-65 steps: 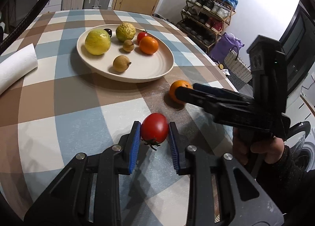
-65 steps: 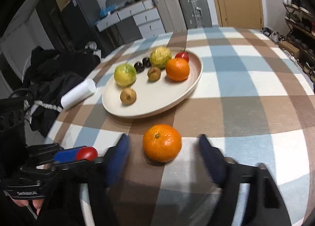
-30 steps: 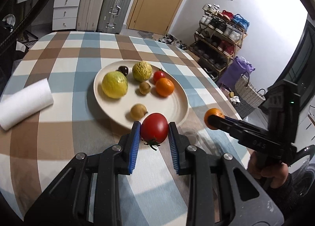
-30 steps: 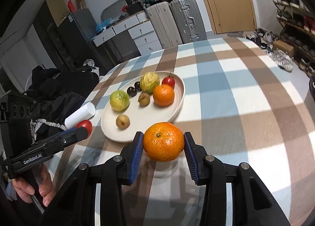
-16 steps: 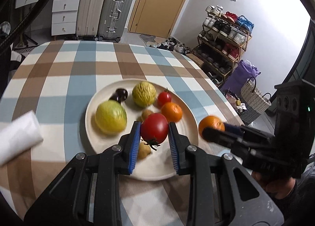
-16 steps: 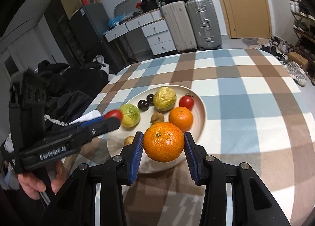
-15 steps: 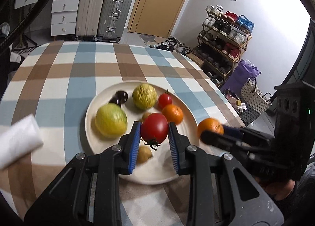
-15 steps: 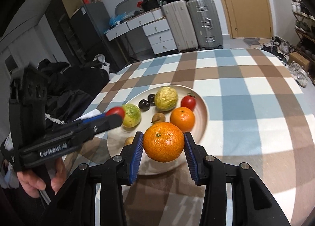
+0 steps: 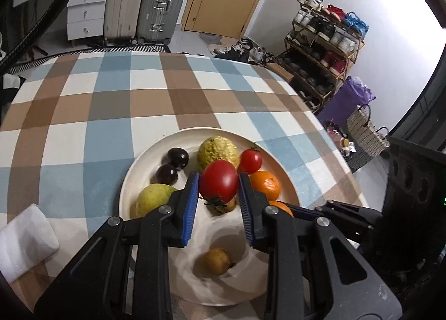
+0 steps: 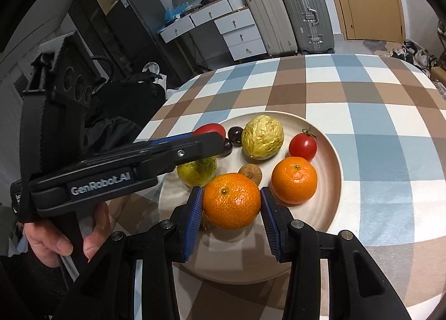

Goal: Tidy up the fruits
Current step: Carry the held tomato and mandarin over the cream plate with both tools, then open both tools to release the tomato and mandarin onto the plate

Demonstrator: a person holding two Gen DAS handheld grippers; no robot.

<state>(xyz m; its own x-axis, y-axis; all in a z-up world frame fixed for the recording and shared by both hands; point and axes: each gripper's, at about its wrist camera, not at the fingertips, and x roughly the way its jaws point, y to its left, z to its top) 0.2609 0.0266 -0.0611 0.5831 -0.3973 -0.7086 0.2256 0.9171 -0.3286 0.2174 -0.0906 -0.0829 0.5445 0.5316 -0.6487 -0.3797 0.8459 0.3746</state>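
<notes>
Left wrist view: round table w/ blue-brown-white check cloth (image 9: 92, 113), cream plate (image 9: 131, 180) of fruit, 2 suitcases (image 9: 145, 2) + shoe rack (image 9: 323, 49) behind. Left gripper (image 9: 218, 189) pinches tomato (image 9: 218, 180) above plate; right gripper (image 10: 231, 205) pinches orange (image 10: 231, 200) over plate's near side.

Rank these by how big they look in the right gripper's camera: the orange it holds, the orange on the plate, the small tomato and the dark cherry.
1. Held orange, though it is nearest the camera, so partly a nearness effect.
2. Orange on the plate.
3. Small tomato.
4. Dark cherry.
</notes>
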